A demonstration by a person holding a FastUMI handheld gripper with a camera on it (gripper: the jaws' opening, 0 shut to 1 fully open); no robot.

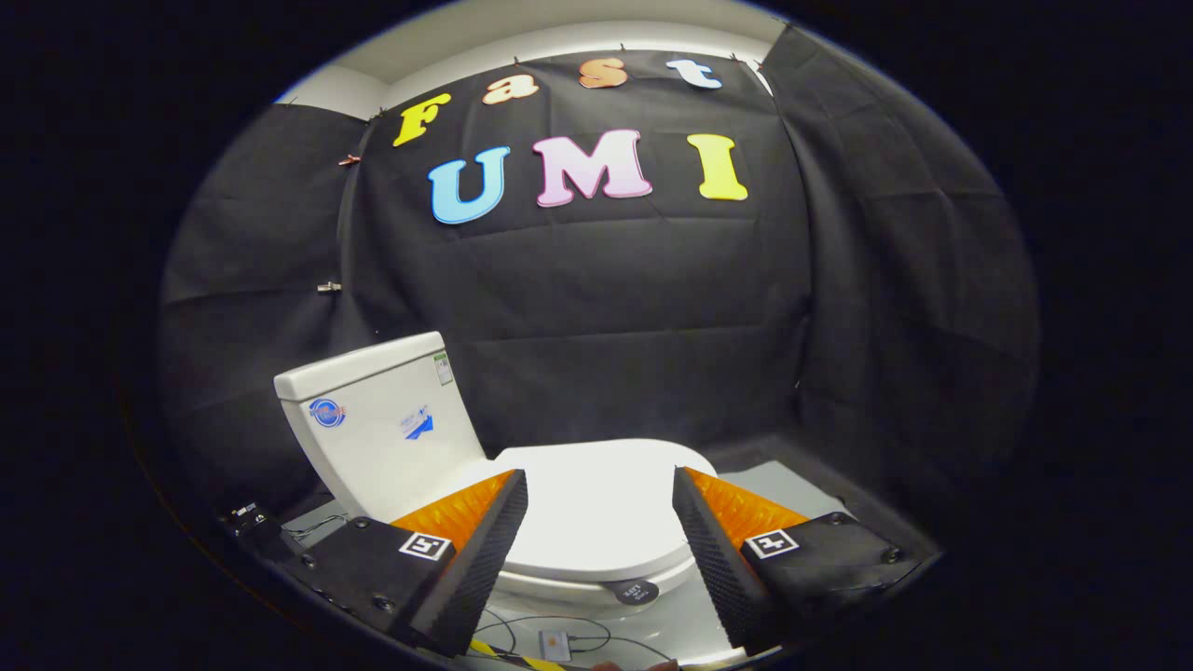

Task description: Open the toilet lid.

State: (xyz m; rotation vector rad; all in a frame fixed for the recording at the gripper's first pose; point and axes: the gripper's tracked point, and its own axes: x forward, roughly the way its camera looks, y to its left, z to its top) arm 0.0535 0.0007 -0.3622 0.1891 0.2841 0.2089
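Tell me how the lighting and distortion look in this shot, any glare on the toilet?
Gripper view: fisheye bends the wall's edges into curves; the closed lid is brightly lit and nearly washed out, with little surface detail; the tank is evenly lit and sharp; the open gripper is crisp, its fingers apart just before the lid.

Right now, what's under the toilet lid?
The lid is shut flat, so the bowl inside is covered. Under its front edge shows a white rim and a small dark round tag. The open fingers are apart, touching nothing.
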